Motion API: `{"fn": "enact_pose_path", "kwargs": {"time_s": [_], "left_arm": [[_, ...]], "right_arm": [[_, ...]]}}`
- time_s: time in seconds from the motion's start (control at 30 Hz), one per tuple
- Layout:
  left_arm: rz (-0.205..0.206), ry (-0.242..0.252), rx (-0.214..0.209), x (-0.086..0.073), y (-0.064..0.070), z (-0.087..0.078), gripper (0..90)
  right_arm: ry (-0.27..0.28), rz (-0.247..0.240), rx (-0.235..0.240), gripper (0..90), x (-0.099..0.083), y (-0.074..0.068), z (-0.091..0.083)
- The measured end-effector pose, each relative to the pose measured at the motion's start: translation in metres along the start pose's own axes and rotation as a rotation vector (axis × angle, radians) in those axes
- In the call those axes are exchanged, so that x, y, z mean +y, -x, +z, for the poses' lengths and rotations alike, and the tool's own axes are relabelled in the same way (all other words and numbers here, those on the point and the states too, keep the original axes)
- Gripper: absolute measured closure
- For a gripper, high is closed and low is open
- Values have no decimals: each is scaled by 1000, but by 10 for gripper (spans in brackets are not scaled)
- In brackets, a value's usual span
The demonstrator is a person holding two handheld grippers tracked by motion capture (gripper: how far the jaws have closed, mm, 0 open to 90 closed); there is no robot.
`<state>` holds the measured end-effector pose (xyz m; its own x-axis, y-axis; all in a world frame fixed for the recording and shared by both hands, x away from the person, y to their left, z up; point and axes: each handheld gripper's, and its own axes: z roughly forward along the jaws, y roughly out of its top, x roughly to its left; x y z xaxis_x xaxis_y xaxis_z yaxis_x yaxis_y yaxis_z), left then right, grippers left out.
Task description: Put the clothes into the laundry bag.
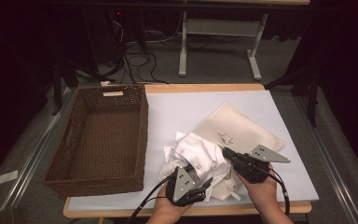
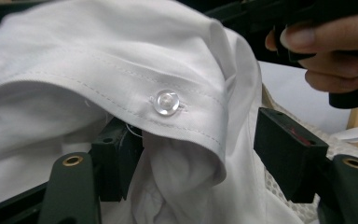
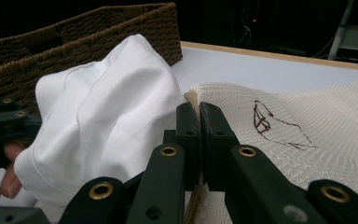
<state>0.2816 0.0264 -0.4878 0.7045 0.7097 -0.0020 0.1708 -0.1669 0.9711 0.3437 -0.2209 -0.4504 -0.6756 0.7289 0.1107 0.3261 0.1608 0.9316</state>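
Note:
A crumpled white shirt (image 1: pixel 196 155) lies at the table's front, partly on a cream mesh bag (image 1: pixel 244 125) with a small dark drawing. My left gripper (image 1: pixel 204 185) stands open, its jaws wide apart around a fold of the shirt (image 2: pixel 121 60) just below a clear button (image 2: pixel 166 102). My right gripper (image 1: pixel 225 152) is shut on the bag's edge (image 3: pixel 284 140), next to the shirt (image 3: pixel 112 107). In the right gripper view the jaws (image 3: pixel 198 128) pinch the woven hem. The left gripper's midpoint (image 2: pixel 200 158) lies on shirt cloth.
A brown wicker basket (image 1: pixel 144 121) with nothing in it stands on the left of the white table mat (image 1: pixel 191 105), close to the shirt. The basket's wall (image 3: pixel 98 28) rises behind the shirt. Cables and a table frame sit on the floor beyond.

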Motion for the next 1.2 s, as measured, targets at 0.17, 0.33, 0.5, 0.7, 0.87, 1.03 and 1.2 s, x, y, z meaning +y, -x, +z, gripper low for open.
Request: {"fn": "enact_pose_path", "kwargs": {"time_s": [0.17,0.33,0.5,0.7,0.87,1.03,1.2], "left_arm": [[-41,3,16,3,-1,-12,327],[-66,59,50,8,-6,-28,313],[-67,84,101,12,-20,-32,284],[-110,115,134,18,-42,-28,235],[-178,27,73,21,-60,-3,177],[-169,-60,-10,6,-58,11,534],[-152,-68,-10,2,-49,11,716]], "right_arm": [[3,-4,-1,875,-1,-1,-3],[-4,-14,7,876,-2,0,-3],[-10,-19,6,878,-2,0,-2],[-16,-18,11,878,-3,-1,0],[-15,-16,6,878,-3,-1,0],[-21,-18,6,878,-4,0,2],[-17,-25,2,878,-2,0,4]]}}
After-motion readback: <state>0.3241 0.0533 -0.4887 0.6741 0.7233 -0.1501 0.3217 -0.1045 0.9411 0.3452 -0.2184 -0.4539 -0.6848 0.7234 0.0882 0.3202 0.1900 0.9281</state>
